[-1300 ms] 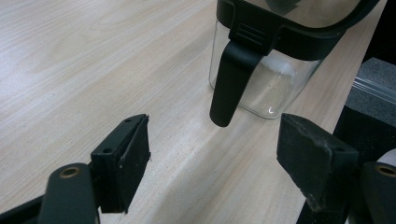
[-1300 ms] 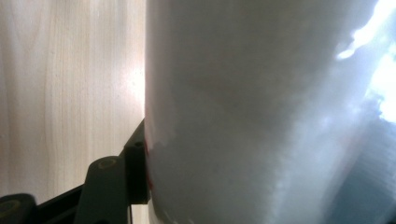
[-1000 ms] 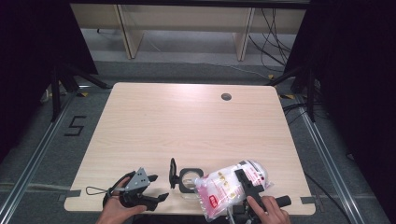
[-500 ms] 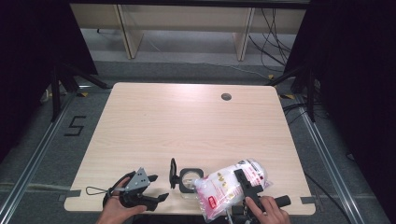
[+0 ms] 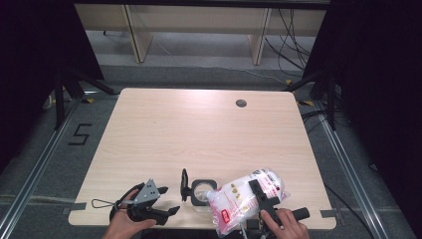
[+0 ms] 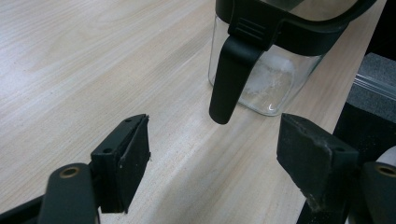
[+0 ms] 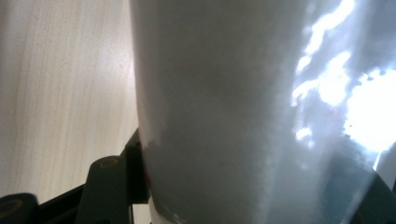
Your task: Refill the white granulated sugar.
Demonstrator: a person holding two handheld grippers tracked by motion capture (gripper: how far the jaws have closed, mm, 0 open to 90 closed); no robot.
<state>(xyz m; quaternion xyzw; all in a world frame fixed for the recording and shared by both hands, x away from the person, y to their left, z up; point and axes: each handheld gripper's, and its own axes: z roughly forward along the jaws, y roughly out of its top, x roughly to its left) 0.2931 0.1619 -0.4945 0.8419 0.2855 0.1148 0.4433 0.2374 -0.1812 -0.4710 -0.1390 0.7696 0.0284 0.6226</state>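
Observation:
A clear glass jar (image 5: 201,192) with a black rim stands near the table's front edge, its hinged lid (image 5: 184,184) flipped open to the left. In the left gripper view the jar (image 6: 268,74) holds a little white material at its bottom, and a black clasp (image 6: 229,74) hangs down its side. My left gripper (image 5: 168,200) (image 6: 215,154) lies low just left of the jar, open, nothing between its jaws. My right gripper (image 5: 261,195) (image 7: 252,186) is shut on a plastic bag of white granules (image 5: 239,199) (image 7: 224,102), which leans towards the jar's mouth.
The light wooden table (image 5: 199,129) stretches away behind the jar, with a round cable hole (image 5: 241,103) at the far right. Beyond it are floor rails, cables and shelving legs. The jar sits close to the table's front edge (image 5: 199,225).

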